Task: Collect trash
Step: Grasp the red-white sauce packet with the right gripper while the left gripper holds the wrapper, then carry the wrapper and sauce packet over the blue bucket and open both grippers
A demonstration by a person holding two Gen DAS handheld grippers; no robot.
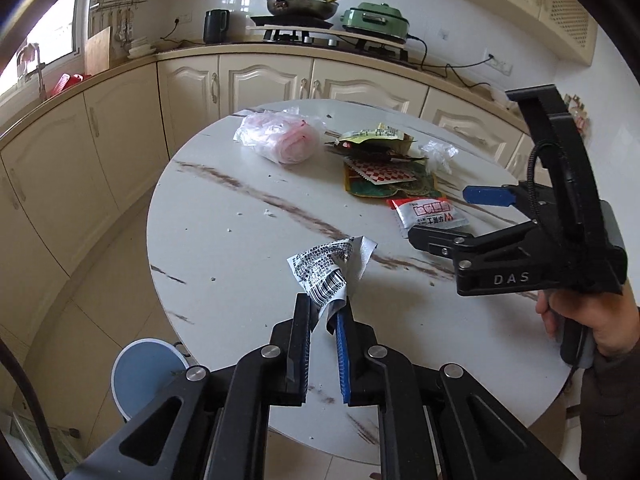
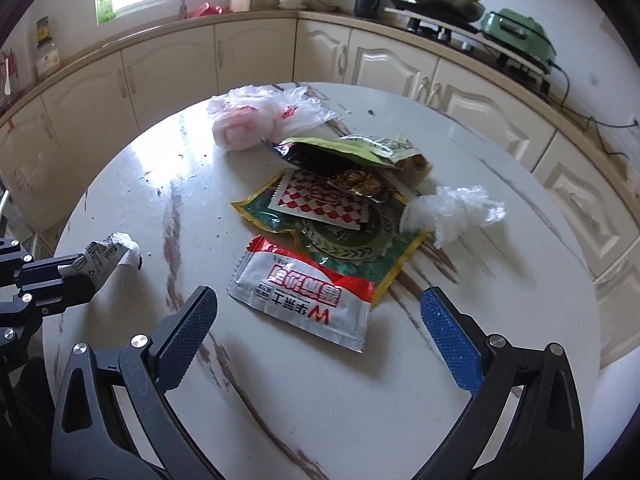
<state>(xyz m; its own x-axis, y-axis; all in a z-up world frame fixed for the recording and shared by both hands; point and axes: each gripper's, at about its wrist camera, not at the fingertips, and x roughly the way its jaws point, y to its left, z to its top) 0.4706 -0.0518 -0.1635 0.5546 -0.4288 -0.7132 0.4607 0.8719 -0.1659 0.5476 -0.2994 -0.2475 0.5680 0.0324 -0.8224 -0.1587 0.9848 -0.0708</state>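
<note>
Keep left gripper (image 1: pixel 323 312) clamped on crumpled wrapper (image 1: pixel 330 268), lower spread-apart right gripper (image 2: pixel 320 312) squarely over red-and-white packet (image 2: pixel 304 292) on desk (image 2: pixel 400 392), then close.

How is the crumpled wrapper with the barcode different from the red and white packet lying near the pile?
The crumpled silver wrapper is pinched in the left hand-held gripper; the red and white packet lies flat on the table, untouched, between the right hand-held gripper's open jaws. The wrapper is scrunched, black print on silver; the packet smooth, with red lettering. Both are empty-looking sachets.
</note>
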